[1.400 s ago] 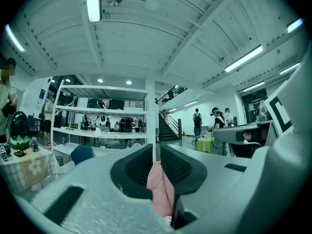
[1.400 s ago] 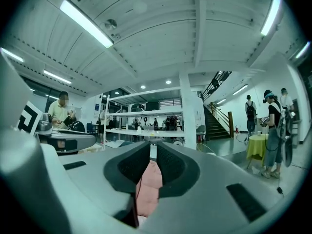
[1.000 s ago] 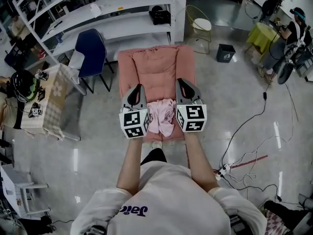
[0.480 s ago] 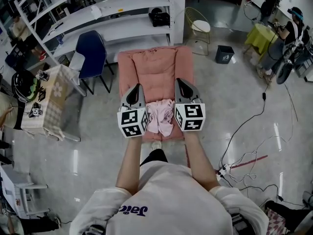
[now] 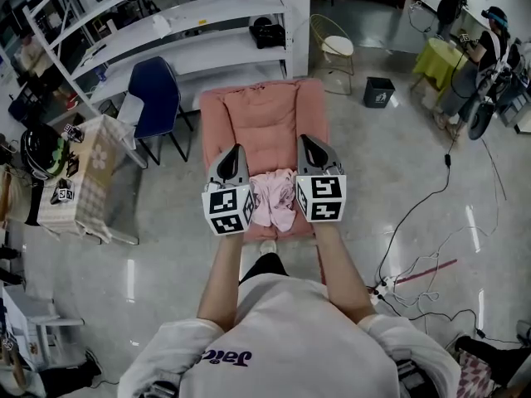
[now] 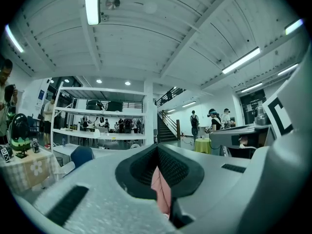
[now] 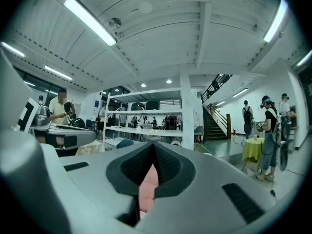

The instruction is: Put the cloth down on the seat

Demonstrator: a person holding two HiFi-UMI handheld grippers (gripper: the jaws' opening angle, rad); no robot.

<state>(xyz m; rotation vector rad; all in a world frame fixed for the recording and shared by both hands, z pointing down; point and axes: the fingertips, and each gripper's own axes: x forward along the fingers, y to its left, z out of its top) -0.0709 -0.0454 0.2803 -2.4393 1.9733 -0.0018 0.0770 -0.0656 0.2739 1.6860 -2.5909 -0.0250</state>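
A crumpled pale pink cloth (image 5: 274,197) lies on the front of the seat of a pink armchair (image 5: 265,110). My two grippers hover level above it, one at each side of the cloth. The left gripper (image 5: 235,150) is shut, and so is the right gripper (image 5: 307,139); neither tip touches the cloth in the head view. In the left gripper view the jaws (image 6: 157,149) meet at the tip, with a pink sliver (image 6: 162,189) showing in the gap below them. The right gripper view shows the same: tips together (image 7: 154,146) and a pink strip (image 7: 146,189) beneath.
A blue chair (image 5: 158,85) and a small table with a patterned cover (image 5: 87,168) stand left of the armchair. White shelving (image 5: 191,15) runs behind it. A wire chair (image 5: 338,44) and a black bin (image 5: 382,91) sit back right. Cables (image 5: 415,264) trail on the floor to the right.
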